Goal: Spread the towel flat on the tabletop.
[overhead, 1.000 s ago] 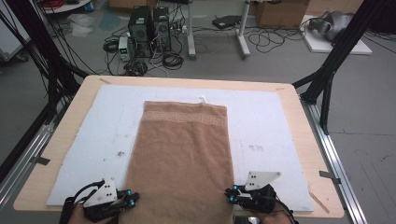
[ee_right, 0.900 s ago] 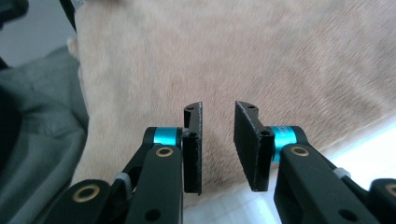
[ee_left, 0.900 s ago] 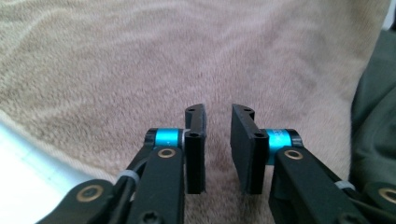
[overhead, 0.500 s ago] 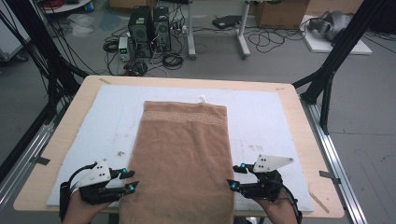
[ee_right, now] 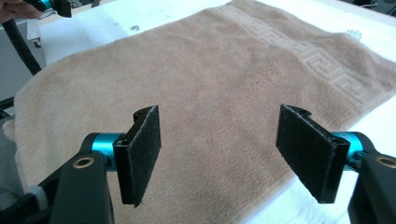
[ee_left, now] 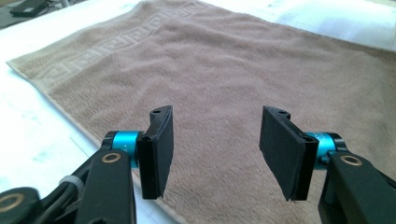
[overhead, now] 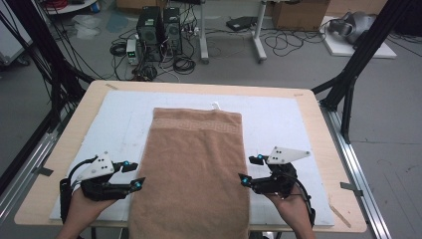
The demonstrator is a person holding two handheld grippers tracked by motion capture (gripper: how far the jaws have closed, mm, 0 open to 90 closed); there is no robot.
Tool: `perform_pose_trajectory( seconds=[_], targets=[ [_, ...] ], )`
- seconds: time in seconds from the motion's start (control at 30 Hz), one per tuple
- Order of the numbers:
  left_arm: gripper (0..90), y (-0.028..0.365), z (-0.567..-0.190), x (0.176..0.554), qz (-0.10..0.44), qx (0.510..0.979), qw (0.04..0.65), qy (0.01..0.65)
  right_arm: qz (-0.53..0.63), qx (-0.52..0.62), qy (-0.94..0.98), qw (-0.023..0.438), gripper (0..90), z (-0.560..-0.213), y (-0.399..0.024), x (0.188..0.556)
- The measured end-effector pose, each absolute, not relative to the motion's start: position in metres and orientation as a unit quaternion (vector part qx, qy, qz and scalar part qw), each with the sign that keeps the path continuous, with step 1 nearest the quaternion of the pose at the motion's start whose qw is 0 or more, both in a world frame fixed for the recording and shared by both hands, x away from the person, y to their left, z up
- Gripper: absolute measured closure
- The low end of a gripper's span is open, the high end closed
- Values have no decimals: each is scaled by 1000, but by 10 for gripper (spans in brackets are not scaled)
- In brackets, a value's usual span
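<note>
A: Where is the towel?

B: In the middle of the high view, lying flat on the white mat that covers the table. Its patterned band is toward the top of the frame, and its near end runs past the mat's edge at the bottom.

A: And the left gripper?

B: At the lower left of the high view, just beside the towel's left edge, pointing in at it. In the left gripper view the jaws stand well apart with nothing between the pads; the towel lies below and beyond them. They have just been opening.

A: The right gripper?

B: At the lower right of the high view, just beside the towel's right edge, pointing in from that side. In the right gripper view its jaws are spread too, the pads bare, the towel under them and untouched. Those jaws have also just been opening.

A: Anything else?

B: The left gripper shows again at the upper left corner of the right gripper view.
</note>
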State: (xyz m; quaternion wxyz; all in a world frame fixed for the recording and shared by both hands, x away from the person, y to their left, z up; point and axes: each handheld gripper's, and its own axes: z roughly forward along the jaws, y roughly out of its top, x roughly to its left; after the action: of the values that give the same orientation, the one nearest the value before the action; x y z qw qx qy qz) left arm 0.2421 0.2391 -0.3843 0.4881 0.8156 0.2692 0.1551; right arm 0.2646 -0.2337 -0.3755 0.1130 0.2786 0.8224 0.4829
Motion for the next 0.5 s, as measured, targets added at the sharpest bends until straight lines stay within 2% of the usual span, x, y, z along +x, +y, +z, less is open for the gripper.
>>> perform_pose_trajectory(
  seconds=[0.5],
  targets=[
    [432, 239, -376, 249, 160, 812, 492, 269, 480, 264, 827, 127, 267, -357, -229, 276]
  ],
)
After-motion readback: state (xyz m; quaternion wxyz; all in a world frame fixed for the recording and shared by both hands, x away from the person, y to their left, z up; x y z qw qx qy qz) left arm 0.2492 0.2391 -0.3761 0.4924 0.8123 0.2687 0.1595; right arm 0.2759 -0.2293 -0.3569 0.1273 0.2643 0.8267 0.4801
